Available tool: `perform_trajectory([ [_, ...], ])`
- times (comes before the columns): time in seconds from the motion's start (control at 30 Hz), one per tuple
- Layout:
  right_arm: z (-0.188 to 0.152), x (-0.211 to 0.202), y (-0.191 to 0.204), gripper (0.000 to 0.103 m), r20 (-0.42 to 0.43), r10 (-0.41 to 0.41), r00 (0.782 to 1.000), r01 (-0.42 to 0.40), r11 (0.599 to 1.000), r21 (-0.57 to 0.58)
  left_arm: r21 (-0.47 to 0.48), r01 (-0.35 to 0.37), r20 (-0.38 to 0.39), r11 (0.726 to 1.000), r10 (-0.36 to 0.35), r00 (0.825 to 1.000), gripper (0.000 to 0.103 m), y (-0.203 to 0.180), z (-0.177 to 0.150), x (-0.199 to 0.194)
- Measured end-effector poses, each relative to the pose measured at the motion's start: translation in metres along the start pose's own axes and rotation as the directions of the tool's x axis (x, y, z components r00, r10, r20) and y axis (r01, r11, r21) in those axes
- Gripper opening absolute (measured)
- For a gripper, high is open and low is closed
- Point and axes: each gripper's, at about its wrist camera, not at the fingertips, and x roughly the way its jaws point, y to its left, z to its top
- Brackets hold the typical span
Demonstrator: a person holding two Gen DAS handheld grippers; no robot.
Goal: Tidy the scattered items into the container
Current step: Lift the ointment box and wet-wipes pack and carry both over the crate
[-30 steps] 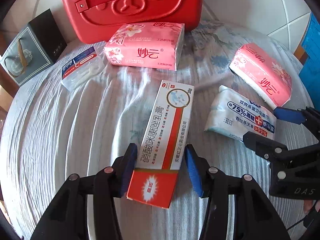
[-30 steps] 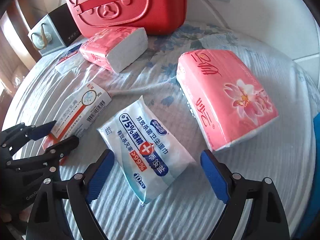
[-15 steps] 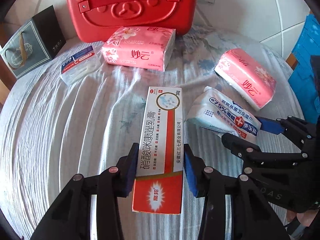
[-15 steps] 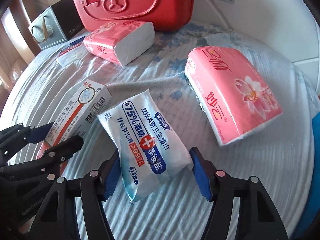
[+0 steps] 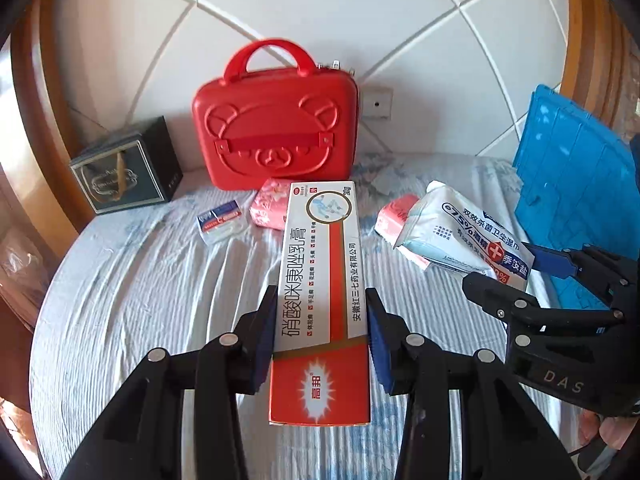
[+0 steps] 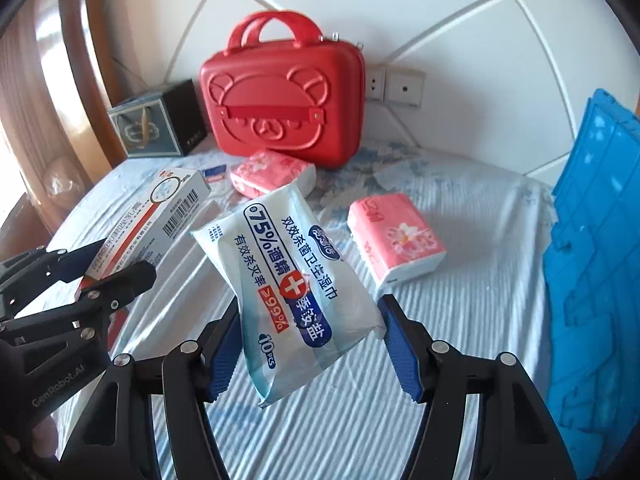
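Observation:
My left gripper (image 5: 320, 340) is shut on a long white-and-red ointment box (image 5: 320, 280), held up above the bed. My right gripper (image 6: 310, 340) is shut on a white-and-blue pack of alcohol wipes (image 6: 288, 272), also lifted off the sheet. Each gripper shows in the other's view: the right gripper (image 5: 532, 268) with the wipes pack (image 5: 464, 232), the left gripper (image 6: 108, 268) with the box (image 6: 160, 220). A blue plastic crate (image 6: 592, 260) stands at the right edge of the bed. Two pink tissue packs (image 6: 396, 240) (image 6: 268, 172) lie on the sheet.
A red bear-face case (image 5: 276, 128) stands upright against the wall. A dark gift bag (image 5: 124, 168) sits at the back left, with a small floss-pick pack (image 5: 220, 220) in front of it. The striped sheet (image 5: 160, 300) is rumpled. Wall sockets (image 6: 396, 88) are behind the case.
Both grippers closed on their items and rose off the bed, lifting the ointment box and the wipes pack. The views pulled back, bringing the wall and blue crate into sight.

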Motion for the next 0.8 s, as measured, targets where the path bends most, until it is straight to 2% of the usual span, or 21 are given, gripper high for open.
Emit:
perform_trajectory([
  [0.2, -0.006, -0.091, 0.003, 0.065, 0.144, 0.022, 0.989, -0.017, 0.999, -0.039, -0.030, -0.049, 0.127, 0.998, 0.052, 0.991, 0.040, -0.020, -0.005, -0.083],
  [0.37, -0.022, -0.149, 0.006, 0.065, 0.211, 0.025, 0.977, -0.010, 0.997, -0.074, -0.052, -0.062, 0.197, 0.997, 0.071, 0.978, 0.040, -0.034, -0.016, -0.136],
  [0.53, -0.048, -0.196, 0.007, 0.065, 0.255, -0.023, 0.967, 0.037, 0.998, -0.047, -0.012, -0.022, 0.246, 1.000, 0.024, 0.969, 0.040, -0.049, -0.028, -0.175],
  [0.8, -0.077, -0.261, -0.002, 0.065, 0.283, -0.185, 0.941, 0.174, 0.983, 0.066, 0.076, 0.095, 0.295, 0.993, -0.113, 0.949, 0.040, -0.082, -0.045, -0.220],
])
